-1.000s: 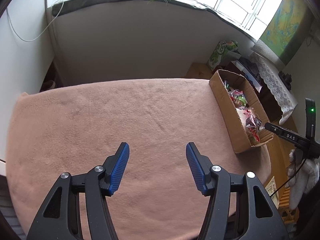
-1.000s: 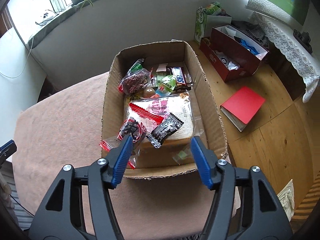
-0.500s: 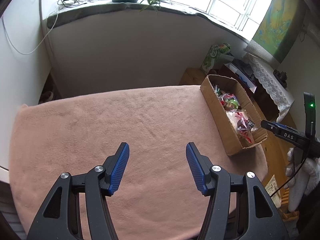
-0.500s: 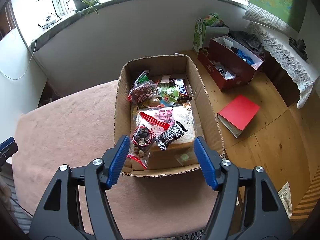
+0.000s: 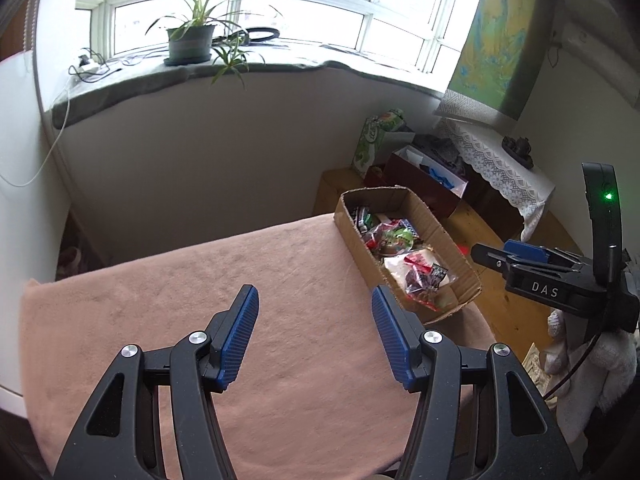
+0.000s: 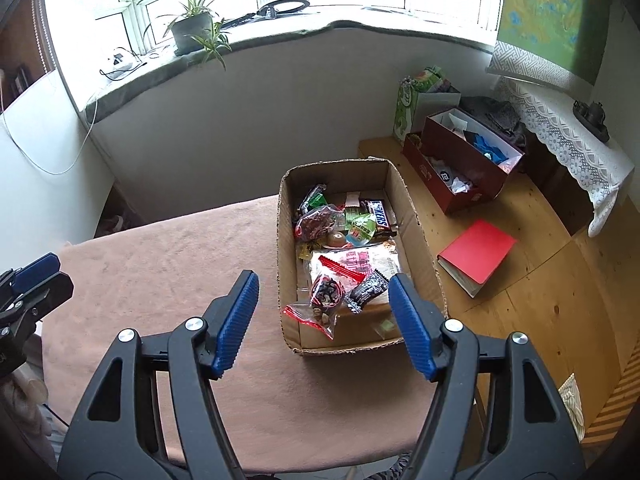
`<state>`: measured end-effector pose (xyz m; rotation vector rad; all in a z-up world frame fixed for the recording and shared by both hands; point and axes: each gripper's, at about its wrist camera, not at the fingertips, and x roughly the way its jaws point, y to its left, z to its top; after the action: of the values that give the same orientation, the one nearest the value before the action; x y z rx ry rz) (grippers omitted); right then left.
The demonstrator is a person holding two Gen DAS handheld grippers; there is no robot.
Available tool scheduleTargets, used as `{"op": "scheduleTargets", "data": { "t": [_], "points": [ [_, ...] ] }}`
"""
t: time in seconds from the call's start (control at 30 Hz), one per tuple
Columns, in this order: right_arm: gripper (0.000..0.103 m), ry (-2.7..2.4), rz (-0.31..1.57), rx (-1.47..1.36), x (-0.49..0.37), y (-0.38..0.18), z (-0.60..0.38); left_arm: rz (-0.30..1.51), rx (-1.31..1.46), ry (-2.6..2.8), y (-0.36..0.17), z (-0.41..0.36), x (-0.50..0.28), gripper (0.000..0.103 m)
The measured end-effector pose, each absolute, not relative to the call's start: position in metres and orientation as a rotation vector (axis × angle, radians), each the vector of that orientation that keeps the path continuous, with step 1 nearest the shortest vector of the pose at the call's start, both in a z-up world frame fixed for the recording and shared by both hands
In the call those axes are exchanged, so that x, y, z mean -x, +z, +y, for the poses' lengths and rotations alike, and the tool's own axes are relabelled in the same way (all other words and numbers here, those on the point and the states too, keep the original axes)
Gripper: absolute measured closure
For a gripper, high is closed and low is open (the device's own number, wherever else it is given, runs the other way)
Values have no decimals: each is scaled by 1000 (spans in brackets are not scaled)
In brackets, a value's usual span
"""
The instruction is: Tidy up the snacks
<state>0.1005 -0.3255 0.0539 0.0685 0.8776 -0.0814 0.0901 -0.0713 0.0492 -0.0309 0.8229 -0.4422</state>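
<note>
My right gripper (image 6: 323, 322), jaws just widened and empty, hangs over the near end of the cardboard box (image 6: 416, 236). My left gripper (image 5: 315, 334), half open and empty, hangs above the pink blanket (image 5: 160, 300). The box's long axis runs away from me; snacks (image 6: 348, 248) fill it.

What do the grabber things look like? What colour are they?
Each gripper is black plastic with two arms shaped like a V. The left gripper and right gripper both have blue ribbed pads inside the fingers and shiny silver bolts. Seen from the side, the right gripper's body has white letters "DAS", a small green light and a black cable.
</note>
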Motion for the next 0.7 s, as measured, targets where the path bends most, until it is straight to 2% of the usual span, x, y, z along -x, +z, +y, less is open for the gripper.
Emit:
{"op": "scheduleTargets", "data": {
  "t": [0.07,0.13,0.2,0.27,0.3,0.7],
  "points": [
    [33,-86,871,-71,-96,60,-323,807,24,-451,55,-76,-89,44],
    [33,-86,863,-80,-91,65,-321,792,20,-462,61,-79,-87,36],
    [32,-90,853,-85,-87,71,-319,774,13,-478,66,-85,-86,35],
    [13,-96,837,-84,-82,76,-318,760,2,-493,70,-91,-84,35],
    [10,-103,824,-82,-79,78,-318,757,-4,-502,71,-94,-84,35],
    [8,-158,779,-75,-65,89,-324,739,-28,-570,78,-116,-80,35]
  ]
}}
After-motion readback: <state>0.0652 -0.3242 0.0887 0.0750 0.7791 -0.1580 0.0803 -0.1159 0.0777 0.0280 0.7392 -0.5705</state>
